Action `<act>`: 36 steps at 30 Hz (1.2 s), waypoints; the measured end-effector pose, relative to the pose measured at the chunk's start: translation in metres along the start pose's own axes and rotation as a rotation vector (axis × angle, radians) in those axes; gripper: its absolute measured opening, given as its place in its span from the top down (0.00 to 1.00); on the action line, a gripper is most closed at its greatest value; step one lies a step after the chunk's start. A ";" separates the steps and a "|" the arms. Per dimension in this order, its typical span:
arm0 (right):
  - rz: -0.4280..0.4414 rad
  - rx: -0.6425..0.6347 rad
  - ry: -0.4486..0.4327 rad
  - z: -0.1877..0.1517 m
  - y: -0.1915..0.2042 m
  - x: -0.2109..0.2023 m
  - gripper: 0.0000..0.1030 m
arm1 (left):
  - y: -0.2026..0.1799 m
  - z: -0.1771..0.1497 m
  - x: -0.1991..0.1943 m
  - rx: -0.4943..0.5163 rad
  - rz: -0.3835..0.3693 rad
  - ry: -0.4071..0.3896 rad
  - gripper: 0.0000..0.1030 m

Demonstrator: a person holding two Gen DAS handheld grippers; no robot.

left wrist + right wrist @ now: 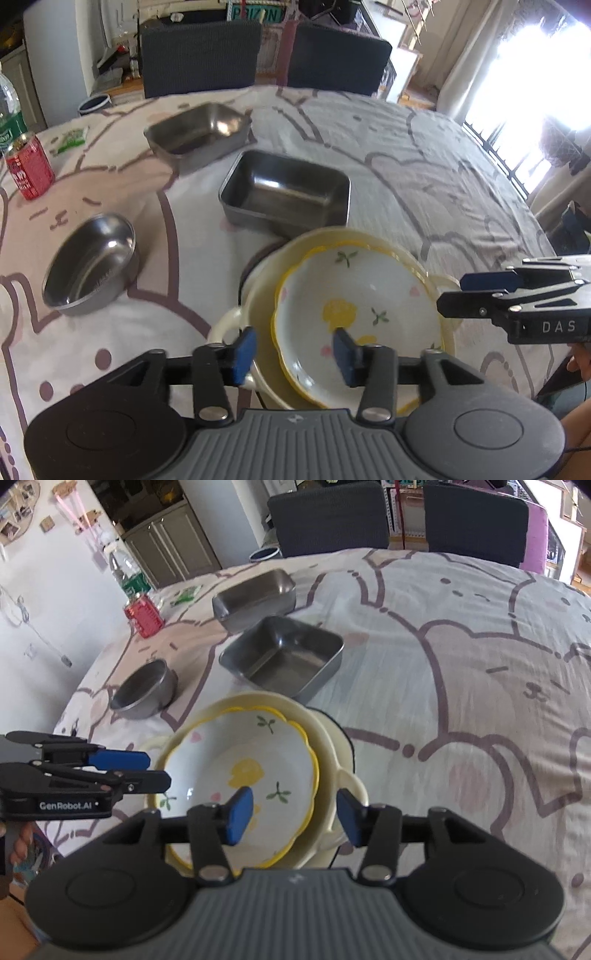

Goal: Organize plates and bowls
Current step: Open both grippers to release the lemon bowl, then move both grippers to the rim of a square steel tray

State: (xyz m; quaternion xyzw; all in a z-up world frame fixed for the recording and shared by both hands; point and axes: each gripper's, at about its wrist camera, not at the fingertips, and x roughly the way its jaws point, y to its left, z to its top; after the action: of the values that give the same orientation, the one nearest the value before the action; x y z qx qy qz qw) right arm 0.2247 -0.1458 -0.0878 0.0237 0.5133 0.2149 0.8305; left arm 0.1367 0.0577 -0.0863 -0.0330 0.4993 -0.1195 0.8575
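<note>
Two dishes stacked: flowered plate [354,314] sat inside cream two-handled bowl [258,306], at the near edge of the tabletop [424,166].
Left hand-held gripper [293,354]: jaws apart, about half spread, straddling the near-left rim of the stack; blue pads [243,354] not pressing on anything, nothing held.
Right hand-held gripper [295,819]: jaws likewise parted over the right rim and bowl handle [351,782]; nothing gripped.
Steel ware beyond: rectangular tray [284,192] just behind the stack; second tray [197,134] farther back; round steel bowl [90,266] to the left.
Far left: red can [29,166], plastic bottle [9,110].
Cover: cartoon-printed cloth [461,664].
Background: two dark chairs [201,55].
</note>
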 end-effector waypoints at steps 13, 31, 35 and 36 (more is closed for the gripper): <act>0.005 0.145 -0.162 0.034 -0.023 -0.012 0.14 | -0.002 0.045 0.000 0.024 0.051 -0.223 0.00; -0.060 0.435 -0.150 0.081 -0.061 0.057 0.00 | 0.035 0.103 0.073 -0.051 0.164 -0.187 0.16; -0.001 0.499 -0.107 0.084 -0.070 0.073 0.10 | 0.037 0.108 0.093 -0.045 0.165 -0.136 0.29; 0.007 0.507 -0.096 0.085 -0.072 0.077 0.16 | 0.036 0.109 0.097 -0.036 0.166 -0.130 0.30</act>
State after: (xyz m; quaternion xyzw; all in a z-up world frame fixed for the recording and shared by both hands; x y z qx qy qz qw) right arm 0.3511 -0.1658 -0.1314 0.2430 0.5108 0.0809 0.8207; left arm 0.2829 0.0626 -0.1201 -0.0146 0.4459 -0.0364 0.8942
